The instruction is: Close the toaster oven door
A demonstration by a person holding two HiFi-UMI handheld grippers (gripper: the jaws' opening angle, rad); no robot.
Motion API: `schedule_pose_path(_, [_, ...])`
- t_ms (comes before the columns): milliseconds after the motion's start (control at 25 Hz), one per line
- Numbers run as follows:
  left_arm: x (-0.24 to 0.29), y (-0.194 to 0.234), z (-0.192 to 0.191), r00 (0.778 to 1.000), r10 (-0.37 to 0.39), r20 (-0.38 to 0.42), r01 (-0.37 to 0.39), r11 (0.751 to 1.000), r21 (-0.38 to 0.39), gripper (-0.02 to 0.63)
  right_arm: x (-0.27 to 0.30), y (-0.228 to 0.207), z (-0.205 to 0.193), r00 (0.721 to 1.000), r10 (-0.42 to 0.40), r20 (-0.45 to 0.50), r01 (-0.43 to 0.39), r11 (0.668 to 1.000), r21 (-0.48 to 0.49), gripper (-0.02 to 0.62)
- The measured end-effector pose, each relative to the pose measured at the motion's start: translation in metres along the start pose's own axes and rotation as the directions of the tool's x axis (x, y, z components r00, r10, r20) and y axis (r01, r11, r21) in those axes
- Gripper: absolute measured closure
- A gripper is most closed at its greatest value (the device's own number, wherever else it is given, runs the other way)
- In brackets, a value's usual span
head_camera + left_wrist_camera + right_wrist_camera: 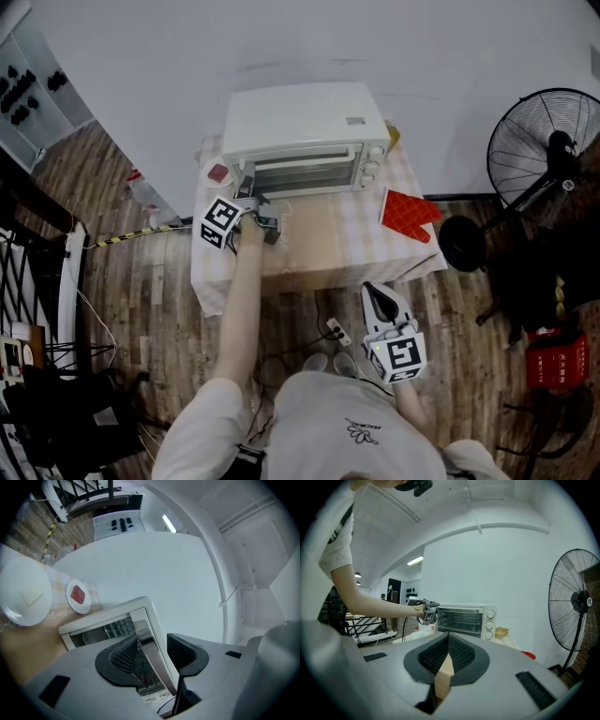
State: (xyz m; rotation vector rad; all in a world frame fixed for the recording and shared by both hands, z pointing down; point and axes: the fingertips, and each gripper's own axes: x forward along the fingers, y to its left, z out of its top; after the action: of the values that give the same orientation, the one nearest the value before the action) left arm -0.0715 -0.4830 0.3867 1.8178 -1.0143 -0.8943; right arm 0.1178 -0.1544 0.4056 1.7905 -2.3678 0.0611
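My left gripper (153,641) has its jaws wide apart. The shiny handle (157,660) of the toaster oven (305,127) runs between them, with a gap on one side. My right gripper (448,639) has its jaws together and holds nothing; it hangs off the table's front edge. The oven sits at the back of the table (319,248), against the wall, with its door (300,174) upright. The shirt print is too small to read. Bare cloth lies before the oven. A red mitt (408,214) lies near the right edge.
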Motion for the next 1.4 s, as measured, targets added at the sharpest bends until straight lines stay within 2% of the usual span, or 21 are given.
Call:
schedule_pose_path(120, [-0.009, -0.003, -0.001, 1.000, 0.008, -0.008, -0.008, 1.000, 0.022, 0.416, 0.000, 0.007, 0.004, 1.000, 0.023, 0.011, -0.022, 1.000, -0.005, 0.586])
schedule_pose_path(400, [-0.040, -0.038, 0.001, 1.000, -0.022, -0.005, 0.023, 0.988, 0.154, 0.417, 0.005, 0.019, 0.012, 0.996, 0.076, 0.046, -0.076, 0.997, -0.004, 0.586])
schedule_pose_path(480, [-0.050, -0.059, 0.003, 0.999, -0.040, -0.004, 0.040, 0.976, 0.214, 0.417, 0.006, 0.022, 0.014, 0.994, 0.091, 0.054, -0.091, 0.996, -0.005, 0.586])
schedule_pose_path(560, [-0.061, -0.082, 0.005, 0.998, -0.056, -0.011, 0.056, 0.948, 0.314, 0.419, 0.007, 0.026, 0.016, 0.992, 0.108, 0.063, -0.108, 0.994, -0.004, 0.586])
schedule_pose_path(680, [-0.081, -0.118, 0.004, 0.997, -0.079, -0.026, 0.082, 0.873, 0.481, 0.428, 0.011, 0.031, 0.021, 0.988, 0.134, 0.080, -0.134, 0.991, -0.010, 0.586])
schedule_pose_path(760, [-0.095, -0.144, 0.000, 0.994, -0.107, -0.037, 0.110, 0.819, 0.563, 0.436, 0.015, 0.032, 0.027, 0.985, 0.145, 0.096, -0.144, 0.989, -0.016, 0.586])
schedule_pose_path(800, [-0.103, -0.154, -0.003, 0.992, -0.120, -0.042, 0.121, 0.800, 0.588, 0.441, 0.017, 0.031, 0.030, 0.983, 0.149, 0.106, -0.147, 0.989, -0.020, 0.586])
schedule_pose_path(960, [-0.134, -0.174, -0.022, 0.990, -0.132, -0.056, 0.137, 0.753, 0.644, 0.457, 0.022, 0.026, 0.041, 0.978, 0.156, 0.139, -0.152, 0.988, -0.038, 0.586])
schedule_pose_path(1040, [-0.150, -0.178, -0.032, 0.991, -0.118, -0.058, 0.125, 0.702, 0.701, 0.465, 0.024, 0.022, 0.046, 0.976, 0.157, 0.152, -0.151, 0.987, -0.049, 0.586])
schedule_pose_path(1120, [-0.164, -0.182, -0.042, 0.993, -0.107, -0.057, 0.112, 0.629, 0.769, 0.488, 0.025, 0.016, 0.049, 0.975, 0.154, 0.159, -0.146, 0.988, -0.057, 0.586])
schedule_pose_path(1280, [-0.191, -0.188, -0.062, 0.995, -0.085, -0.060, 0.092, 0.435, 0.896, 0.543, 0.026, 0.005, 0.049, 0.978, 0.137, 0.160, -0.130, 0.990, -0.056, 0.586])
schedule_pose_path(1320, [-0.197, -0.188, -0.066, 0.995, -0.076, -0.063, 0.088, 0.396, 0.914, 0.549, 0.026, 0.003, 0.048, 0.978, 0.135, 0.159, -0.127, 0.990, -0.056, 0.586])
schedule_pose_path(1400, [-0.208, -0.188, -0.074, 0.997, -0.057, -0.056, 0.072, 0.338, 0.938, 0.557, 0.026, -0.001, 0.047, 0.979, 0.129, 0.155, -0.122, 0.991, -0.056, 0.586])
